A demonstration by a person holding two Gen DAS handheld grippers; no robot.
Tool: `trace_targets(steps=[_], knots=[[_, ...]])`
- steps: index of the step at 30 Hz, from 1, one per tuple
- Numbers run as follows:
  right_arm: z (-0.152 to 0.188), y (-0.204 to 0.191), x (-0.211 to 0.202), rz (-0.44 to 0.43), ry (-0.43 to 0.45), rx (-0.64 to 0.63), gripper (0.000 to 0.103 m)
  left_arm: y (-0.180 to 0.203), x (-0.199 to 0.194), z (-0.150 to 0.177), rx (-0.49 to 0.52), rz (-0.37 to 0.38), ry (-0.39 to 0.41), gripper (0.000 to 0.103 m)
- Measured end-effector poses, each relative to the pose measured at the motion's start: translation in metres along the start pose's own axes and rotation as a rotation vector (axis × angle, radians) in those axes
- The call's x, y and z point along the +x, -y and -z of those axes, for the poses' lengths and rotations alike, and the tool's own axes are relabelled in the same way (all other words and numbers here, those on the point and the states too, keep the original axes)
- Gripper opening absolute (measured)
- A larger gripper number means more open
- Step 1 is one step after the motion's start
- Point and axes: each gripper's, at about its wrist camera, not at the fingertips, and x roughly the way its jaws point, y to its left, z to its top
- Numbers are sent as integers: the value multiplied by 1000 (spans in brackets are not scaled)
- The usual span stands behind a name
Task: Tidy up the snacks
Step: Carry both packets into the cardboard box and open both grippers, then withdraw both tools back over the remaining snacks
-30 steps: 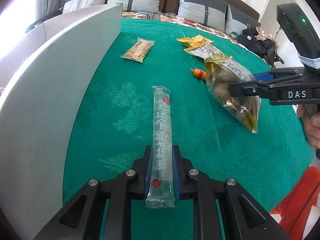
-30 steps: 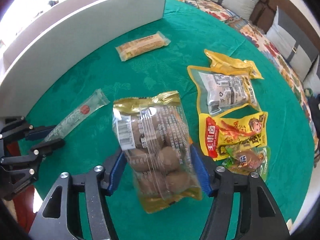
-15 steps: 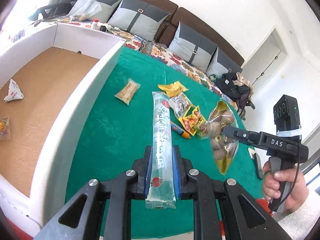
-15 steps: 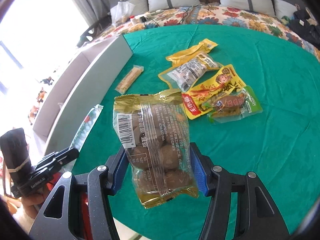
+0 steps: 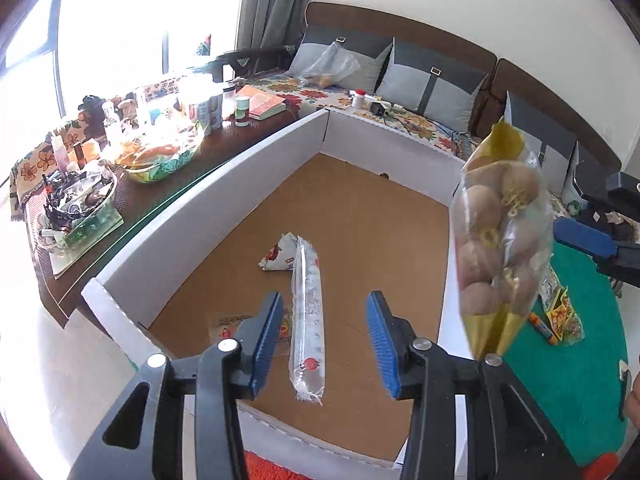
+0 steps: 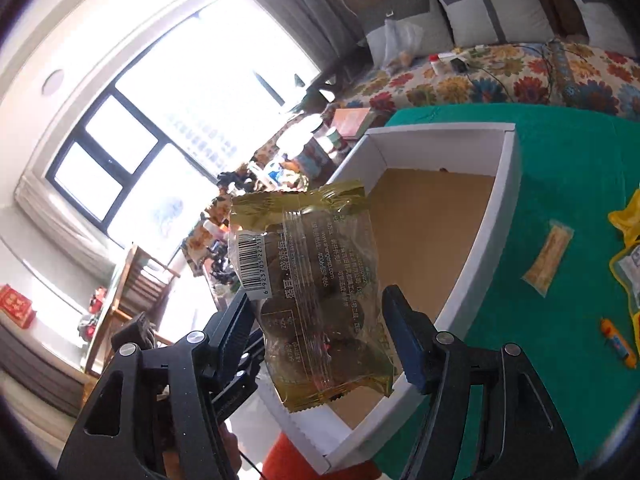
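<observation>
My left gripper [image 5: 325, 304] hangs over the white-walled box [image 5: 224, 184]. Its jaws are opening and stand well apart. The long clear stick packet [image 5: 307, 320] is loose below them, over the box's brown floor, touching neither pad. A triangular packet [image 5: 278, 258] and a flat packet [image 5: 230, 326] lie in the box too. My right gripper [image 6: 316, 296] holds a gold-edged bag of round brown snacks [image 6: 312, 248] above the box's near wall. Its jaws are starting to open, but both pads still touch the bag. The left wrist view shows that bag [image 5: 496, 240] hanging at the right.
On the green tablecloth [image 6: 560, 168] lie a yellow bar packet [image 6: 548, 260], an orange stick [image 6: 618, 344] and yellow packets [image 6: 628, 216]. A side table crowded with bottles and glass bowls [image 5: 160, 148] stands left of the box. A sofa with cushions [image 5: 432, 80] runs behind.
Both hands rose and swung from the green cloth to the box. The left gripper opened and let the stick packet go. The bag travelled with the right gripper.
</observation>
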Motion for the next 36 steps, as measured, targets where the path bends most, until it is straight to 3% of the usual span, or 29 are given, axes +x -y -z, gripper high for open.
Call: trace_targets(steps=[1,4,7,9,12,14,19,23,30,36], knots=[[3,4,2,15,-8,3,70,-3,-2,6,-11,-13,14,73],[18,32,-18,66,37,-5,71,-1,-19,20,-3,-25,76,82],[44,76,-48,242,74,-67,72,26,-33,26,43,24,98,82],[71,114,-69,400,83,-96,72,60,-45,30,93,105,111,82],[117,174,-106,631,80,-104,72,124,-55,42,222,235,112,92],[146,211,-134,760,89,-90,72,169,-53,56,320,301,91,100],[184,280,-203,970,127,26,72,255,-1,105,432,359,-67,100],[186,314,-234,1010,143,114,72,284,66,123,424,262,-178,100],[161,362,-243,993,137,149,72,294,145,100,376,100,-158,100],[165,374,-249,933,163,176,83,292,159,101,340,68,-143,103]])
